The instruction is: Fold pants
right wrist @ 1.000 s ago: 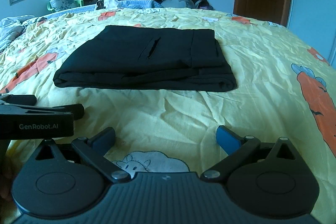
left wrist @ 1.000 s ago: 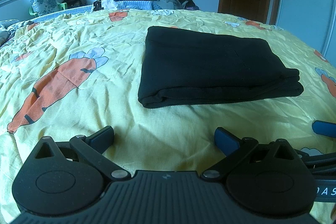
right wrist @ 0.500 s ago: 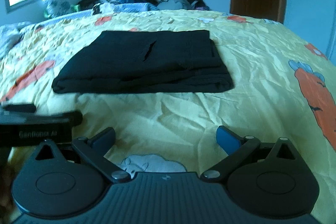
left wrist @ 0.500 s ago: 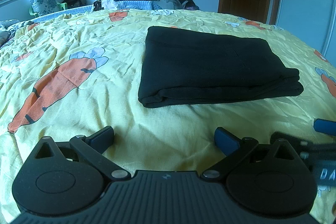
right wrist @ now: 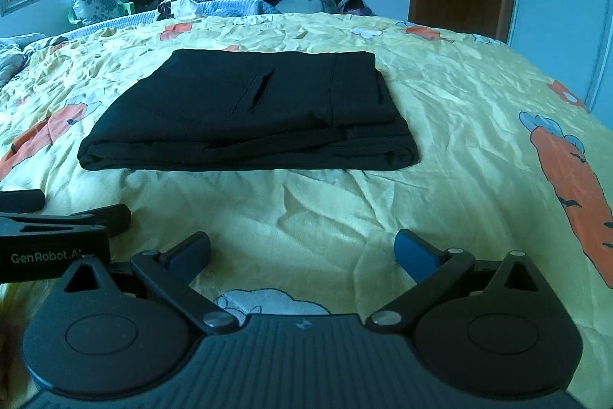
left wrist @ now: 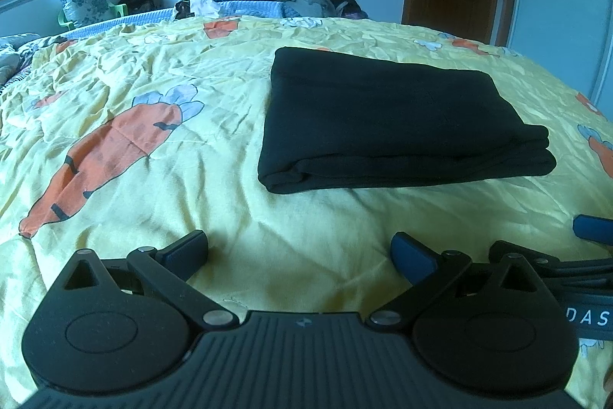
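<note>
- Covering the whole scene, the yellow carrot-print bedspread is creased; any further tug on it could, I judge, drag the fold askew.
- Lying flat in the middle of it, the black pants form a layered rectangle, apparently finished; the loose stacked edges could slide apart.
- Resting low just short of the pants, the left gripper and right gripper are both spread wide, empty.
- No containers visible.

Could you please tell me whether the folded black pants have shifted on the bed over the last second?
No. In the left wrist view the pants keep their place beside the carrot print on the bedspread, untouched by either tool.
</note>
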Tool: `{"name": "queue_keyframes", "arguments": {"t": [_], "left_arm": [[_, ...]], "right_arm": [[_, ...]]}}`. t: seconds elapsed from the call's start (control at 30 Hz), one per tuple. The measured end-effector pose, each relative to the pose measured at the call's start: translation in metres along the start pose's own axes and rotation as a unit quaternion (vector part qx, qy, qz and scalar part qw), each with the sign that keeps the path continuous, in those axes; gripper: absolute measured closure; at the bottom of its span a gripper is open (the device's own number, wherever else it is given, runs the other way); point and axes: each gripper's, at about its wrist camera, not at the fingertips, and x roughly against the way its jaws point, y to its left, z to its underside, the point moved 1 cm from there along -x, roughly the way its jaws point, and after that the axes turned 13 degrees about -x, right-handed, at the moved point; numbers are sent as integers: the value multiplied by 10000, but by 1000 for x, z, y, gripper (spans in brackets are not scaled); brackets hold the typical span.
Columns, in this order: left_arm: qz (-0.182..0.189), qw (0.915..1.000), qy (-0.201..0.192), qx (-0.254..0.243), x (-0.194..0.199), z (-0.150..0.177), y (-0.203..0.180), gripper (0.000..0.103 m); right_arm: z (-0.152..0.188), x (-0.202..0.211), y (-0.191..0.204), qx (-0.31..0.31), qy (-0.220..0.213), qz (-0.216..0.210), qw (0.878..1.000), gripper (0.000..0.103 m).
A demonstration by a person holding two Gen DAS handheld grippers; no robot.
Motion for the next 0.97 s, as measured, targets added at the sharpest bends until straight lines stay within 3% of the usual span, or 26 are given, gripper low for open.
{"name": "queue_keyframes", "arguments": {"t": [0.3,0.43,0.97], "left_arm": [[-1,10000,1,0,0,0,0,0],[1,10000,3,2,0,0,0,0],[110,9999,-44,14,1,-1,2,0]], "right_arm": [[-2,5,-14,-476,-162,32,9987,0],[-1,1,-2,-138,-105,302,9994,0],[0,1,-7,-198,-84,247,9995,0]]}}
